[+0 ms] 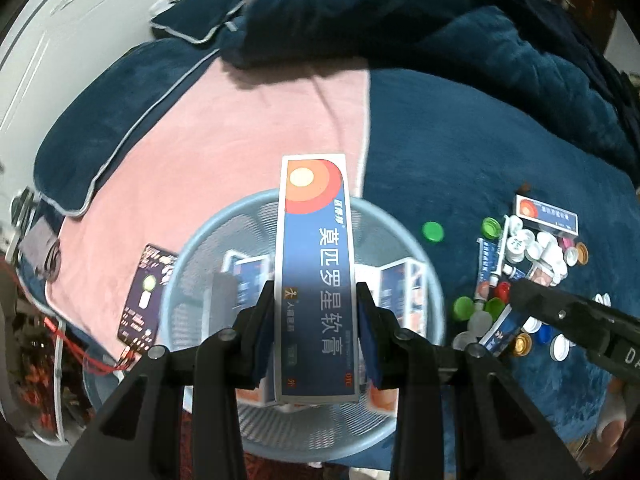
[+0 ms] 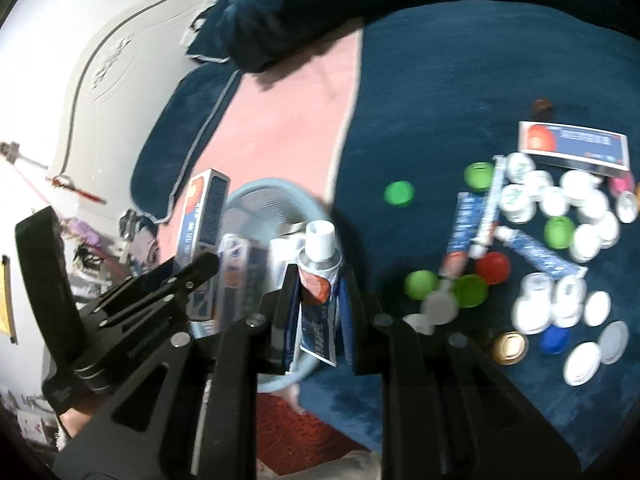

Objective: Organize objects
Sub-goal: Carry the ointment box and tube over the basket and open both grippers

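My left gripper is shut on a long blue ointment box with a red-orange circle, held above a light blue mesh basket that holds several similar boxes. My right gripper is shut on a blue ointment tube with a white cap, held beside the basket. The left gripper and its box show in the right wrist view. A pile of tubes, one more box and many bottle caps lies on the blue blanket to the right.
A pink towel covers the bed's middle, with dark blue pillows and a quilt behind. A dark card lies on the towel left of the basket. A white headboard stands at the left.
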`<state>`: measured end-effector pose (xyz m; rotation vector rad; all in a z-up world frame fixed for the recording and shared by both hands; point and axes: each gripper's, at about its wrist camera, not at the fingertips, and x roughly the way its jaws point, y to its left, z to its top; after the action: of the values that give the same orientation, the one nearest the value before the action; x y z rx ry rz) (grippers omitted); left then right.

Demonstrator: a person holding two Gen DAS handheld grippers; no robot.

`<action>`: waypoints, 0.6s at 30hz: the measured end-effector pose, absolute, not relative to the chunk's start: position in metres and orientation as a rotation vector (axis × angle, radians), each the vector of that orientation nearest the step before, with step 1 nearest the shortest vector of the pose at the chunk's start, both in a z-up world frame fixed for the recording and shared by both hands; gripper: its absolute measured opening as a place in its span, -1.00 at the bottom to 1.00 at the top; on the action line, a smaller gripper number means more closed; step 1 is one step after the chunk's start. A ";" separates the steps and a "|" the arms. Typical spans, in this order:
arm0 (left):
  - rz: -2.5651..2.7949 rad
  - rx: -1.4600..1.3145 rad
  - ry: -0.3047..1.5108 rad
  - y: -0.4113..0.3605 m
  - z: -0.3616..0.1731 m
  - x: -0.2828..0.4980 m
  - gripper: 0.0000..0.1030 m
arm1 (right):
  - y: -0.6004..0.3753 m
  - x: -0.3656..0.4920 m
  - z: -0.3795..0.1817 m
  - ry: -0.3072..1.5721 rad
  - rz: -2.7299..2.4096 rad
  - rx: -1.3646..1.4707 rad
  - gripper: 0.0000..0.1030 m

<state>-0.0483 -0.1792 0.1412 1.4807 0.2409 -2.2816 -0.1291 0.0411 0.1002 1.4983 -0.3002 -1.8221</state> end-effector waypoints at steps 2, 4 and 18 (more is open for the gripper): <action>-2.270 1.474 0.258 -0.188 0.142 -0.039 -0.26 | 0.028 -0.122 0.104 -0.290 -1.797 1.487 -0.63; -2.262 1.479 0.265 -0.193 0.140 -0.030 -0.26 | 0.015 -0.114 0.105 -0.274 -1.767 1.483 -0.63; -2.201 1.576 0.257 -0.200 0.118 -0.010 0.75 | -0.008 -0.104 0.080 -0.188 -1.800 1.506 0.99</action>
<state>-0.0098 -0.2003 0.1181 1.5760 0.2568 -2.2013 -0.1040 -0.0076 0.0798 1.5058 -0.1875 -1.7998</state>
